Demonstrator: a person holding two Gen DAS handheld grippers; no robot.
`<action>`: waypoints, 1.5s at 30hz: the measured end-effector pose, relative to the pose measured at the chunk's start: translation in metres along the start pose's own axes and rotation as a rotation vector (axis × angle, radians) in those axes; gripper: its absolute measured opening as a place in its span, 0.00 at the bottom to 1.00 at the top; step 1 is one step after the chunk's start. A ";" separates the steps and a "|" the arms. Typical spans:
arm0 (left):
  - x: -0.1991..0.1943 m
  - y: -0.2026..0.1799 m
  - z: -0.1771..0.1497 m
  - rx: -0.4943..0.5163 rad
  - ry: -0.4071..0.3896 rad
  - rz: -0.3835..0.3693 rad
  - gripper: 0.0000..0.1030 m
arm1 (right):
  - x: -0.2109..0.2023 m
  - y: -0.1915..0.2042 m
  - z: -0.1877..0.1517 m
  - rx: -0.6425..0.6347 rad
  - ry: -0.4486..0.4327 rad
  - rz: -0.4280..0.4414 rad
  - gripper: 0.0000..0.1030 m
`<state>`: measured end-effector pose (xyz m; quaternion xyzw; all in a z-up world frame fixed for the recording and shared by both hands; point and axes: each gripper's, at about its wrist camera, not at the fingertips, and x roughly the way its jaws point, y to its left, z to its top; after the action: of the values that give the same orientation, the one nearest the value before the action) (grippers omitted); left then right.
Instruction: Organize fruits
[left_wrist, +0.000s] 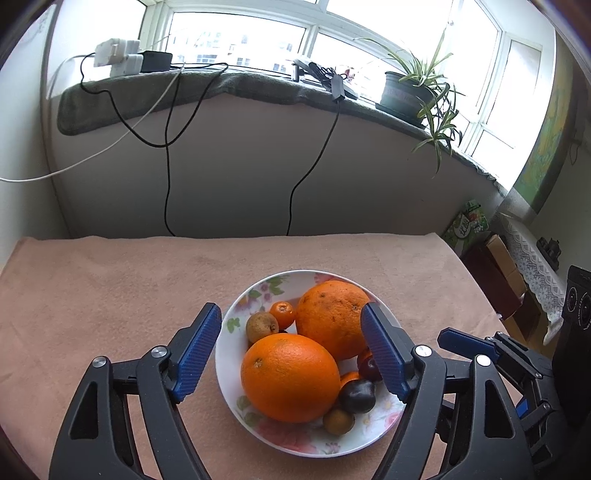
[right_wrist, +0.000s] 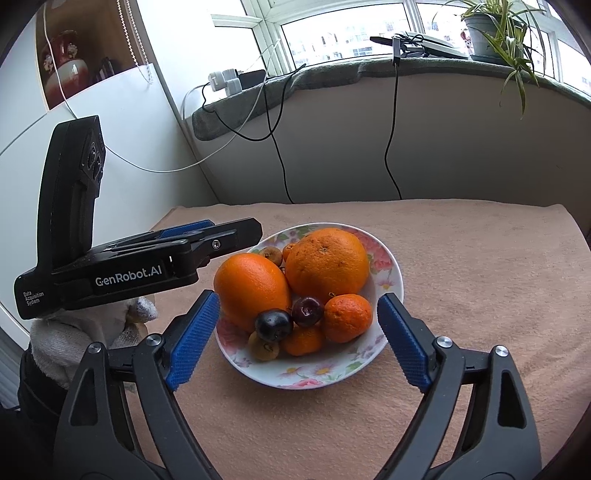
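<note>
A white floral plate (left_wrist: 229, 354) (right_wrist: 388, 266) sits on the pink cloth and holds two large oranges (left_wrist: 290, 376) (right_wrist: 327, 260), small mandarins (right_wrist: 347, 317), dark plums (right_wrist: 273, 325) and small brown fruits (left_wrist: 261, 326). My left gripper (left_wrist: 291, 354) is open and empty, its jaws on either side of the near orange above the plate. My right gripper (right_wrist: 297, 336) is open and empty, hovering over the plate's near edge. The left gripper's body (right_wrist: 140, 269) shows at the left of the right wrist view.
A pink cloth (left_wrist: 110, 295) covers the table. Behind it is a wall with hanging cables (left_wrist: 168, 166), a windowsill with chargers (left_wrist: 118, 55) and a potted plant (left_wrist: 410, 88). Boxes and a lace-covered stand (left_wrist: 532, 266) sit to the right.
</note>
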<state>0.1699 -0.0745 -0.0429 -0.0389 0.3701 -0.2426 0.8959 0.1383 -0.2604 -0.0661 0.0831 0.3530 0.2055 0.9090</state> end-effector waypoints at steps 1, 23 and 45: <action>-0.001 0.000 0.000 -0.001 0.000 0.003 0.76 | 0.000 0.001 0.000 -0.006 0.001 -0.009 0.87; -0.017 -0.002 -0.006 -0.002 -0.033 0.053 0.76 | -0.020 0.018 -0.002 -0.107 -0.081 -0.259 0.98; -0.057 0.004 -0.035 -0.044 -0.086 0.123 0.81 | -0.035 0.023 -0.010 -0.076 -0.098 -0.265 0.97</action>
<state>0.1127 -0.0410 -0.0325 -0.0461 0.3384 -0.1771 0.9230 0.1009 -0.2553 -0.0453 0.0110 0.3080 0.0927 0.9468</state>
